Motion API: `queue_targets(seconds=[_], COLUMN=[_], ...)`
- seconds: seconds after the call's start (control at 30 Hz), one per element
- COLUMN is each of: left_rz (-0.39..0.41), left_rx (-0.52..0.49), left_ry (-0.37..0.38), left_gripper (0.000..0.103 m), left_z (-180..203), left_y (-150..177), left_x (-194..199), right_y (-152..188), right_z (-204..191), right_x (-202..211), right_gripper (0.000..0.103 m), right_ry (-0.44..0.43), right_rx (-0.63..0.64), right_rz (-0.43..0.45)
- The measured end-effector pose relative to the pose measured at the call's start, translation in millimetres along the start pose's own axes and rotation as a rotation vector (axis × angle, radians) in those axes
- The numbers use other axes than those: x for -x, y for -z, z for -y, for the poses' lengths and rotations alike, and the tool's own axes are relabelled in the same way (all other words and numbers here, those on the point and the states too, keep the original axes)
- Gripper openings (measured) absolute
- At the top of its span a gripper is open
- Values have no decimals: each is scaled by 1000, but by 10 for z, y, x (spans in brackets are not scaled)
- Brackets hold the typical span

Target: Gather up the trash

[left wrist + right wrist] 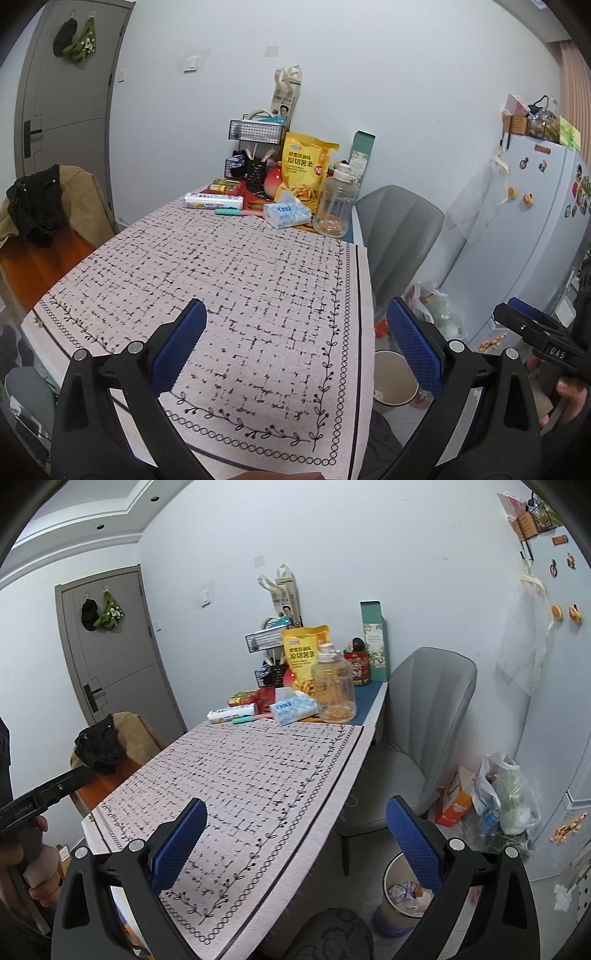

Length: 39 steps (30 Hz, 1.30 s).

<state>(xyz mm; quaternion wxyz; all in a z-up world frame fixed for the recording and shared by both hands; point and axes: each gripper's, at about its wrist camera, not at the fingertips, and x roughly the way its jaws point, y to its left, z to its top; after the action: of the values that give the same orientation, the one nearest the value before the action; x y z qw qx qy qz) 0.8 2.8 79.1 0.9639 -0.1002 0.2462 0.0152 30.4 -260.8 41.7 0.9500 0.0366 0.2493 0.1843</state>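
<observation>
Gaping claws: two [295,343] [295,840]; bin [400,893], seemingly one.

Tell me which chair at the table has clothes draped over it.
The orange chair on the door side, with a tan coat and black garment over its back. The grey chair by the fridge is bare.

Illumination is even, diffuse and moderately bright in both views, producing only soft shadows and no strong glare. Fisheye distortion bends straight lines toward the edges, and black vignetting fills the corners. Focus is acceptably sharp throughout.
</observation>
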Motion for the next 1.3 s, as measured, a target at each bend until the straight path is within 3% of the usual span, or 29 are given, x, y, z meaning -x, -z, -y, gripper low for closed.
queue_targets(seconds=[0.67, 1.3], left_rz=[26, 15], left_rx=[9, 17], left_ry=[-66, -45], left_gripper=[97, 97], left_z=[-118, -104], left_y=[346, 385], left_x=[315, 361], right_y=[328, 403], right_z=[-294, -284], right_x=[83, 5], right_gripper=[95, 95], right_ry=[-60, -76], right_rx=[30, 29], right_rz=[-25, -36])
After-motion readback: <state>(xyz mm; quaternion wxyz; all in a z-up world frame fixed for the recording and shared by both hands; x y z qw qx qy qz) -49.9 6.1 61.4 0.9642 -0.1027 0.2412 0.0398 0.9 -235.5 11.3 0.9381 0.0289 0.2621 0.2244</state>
